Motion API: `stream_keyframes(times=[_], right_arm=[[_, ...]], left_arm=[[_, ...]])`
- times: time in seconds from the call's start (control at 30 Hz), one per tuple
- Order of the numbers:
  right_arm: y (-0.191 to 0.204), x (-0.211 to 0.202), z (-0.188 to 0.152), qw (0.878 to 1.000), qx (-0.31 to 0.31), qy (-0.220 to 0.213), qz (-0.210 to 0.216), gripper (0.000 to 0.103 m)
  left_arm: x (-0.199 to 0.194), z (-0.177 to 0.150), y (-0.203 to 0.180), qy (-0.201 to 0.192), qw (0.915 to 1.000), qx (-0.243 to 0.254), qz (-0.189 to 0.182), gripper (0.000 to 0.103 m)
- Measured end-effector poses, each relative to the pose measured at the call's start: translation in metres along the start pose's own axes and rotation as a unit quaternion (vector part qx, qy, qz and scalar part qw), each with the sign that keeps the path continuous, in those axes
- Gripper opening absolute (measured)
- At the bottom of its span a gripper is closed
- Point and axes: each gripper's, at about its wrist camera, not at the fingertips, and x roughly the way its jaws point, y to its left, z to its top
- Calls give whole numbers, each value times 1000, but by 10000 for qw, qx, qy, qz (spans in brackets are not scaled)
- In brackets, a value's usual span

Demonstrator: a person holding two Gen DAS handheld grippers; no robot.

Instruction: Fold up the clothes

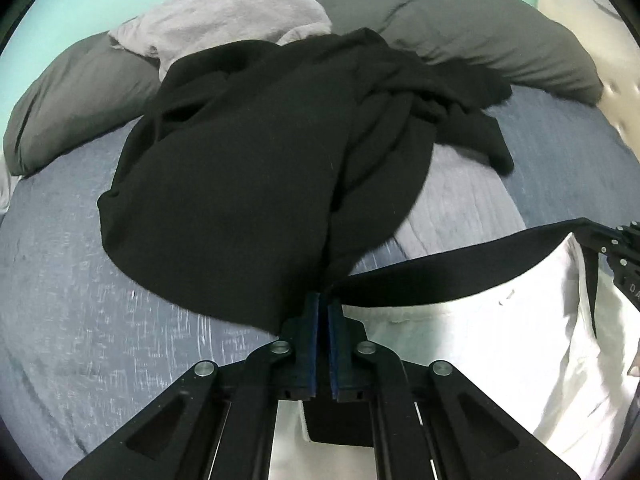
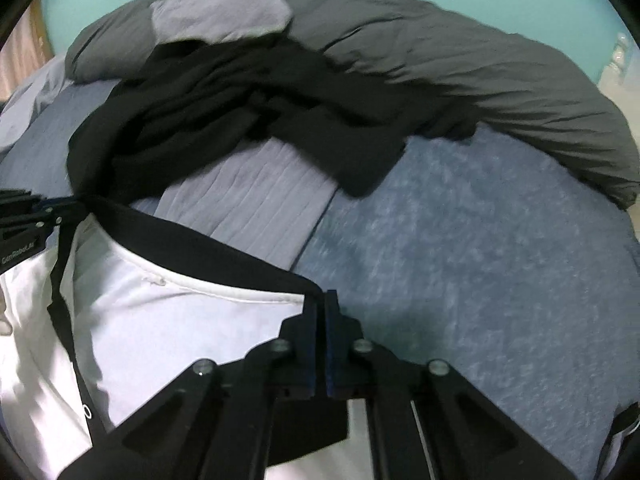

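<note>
A black garment (image 1: pixel 248 152) lies crumpled across the blue bed sheet (image 1: pixel 80 300), with its far end bunched near the pillows. My left gripper (image 1: pixel 323 300) is shut on the garment's near edge. From there a taut black hem (image 1: pixel 460 272) runs right to my right gripper (image 1: pixel 616 240). In the right wrist view my right gripper (image 2: pixel 323 300) is shut on the other end of that hem (image 2: pixel 192 244), which stretches left to the left gripper (image 2: pixel 60 208). The rest of the black garment (image 2: pixel 192 112) trails away over the bed.
A dark grey duvet (image 1: pixel 460 32) and a pale grey towel (image 1: pixel 232 12) are heaped along the far side. A light ribbed cloth (image 2: pixel 256 208) lies under the garment. White fabric (image 2: pixel 160 340) sits close below the hem. Bare blue sheet (image 2: pixel 480 260) spreads to the right.
</note>
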Motion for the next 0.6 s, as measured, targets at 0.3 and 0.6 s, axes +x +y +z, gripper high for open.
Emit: stream_keyframes(times=[0.3,0.6], right_arm=[[-7,32,21,9996,151,162,-159,2],[3,59,22,9987,49,201,-463,2]], left_arm=[[28,13,-1,137,9997,-104,172,4],[42,18,-8,135,9993,-2,344,4]])
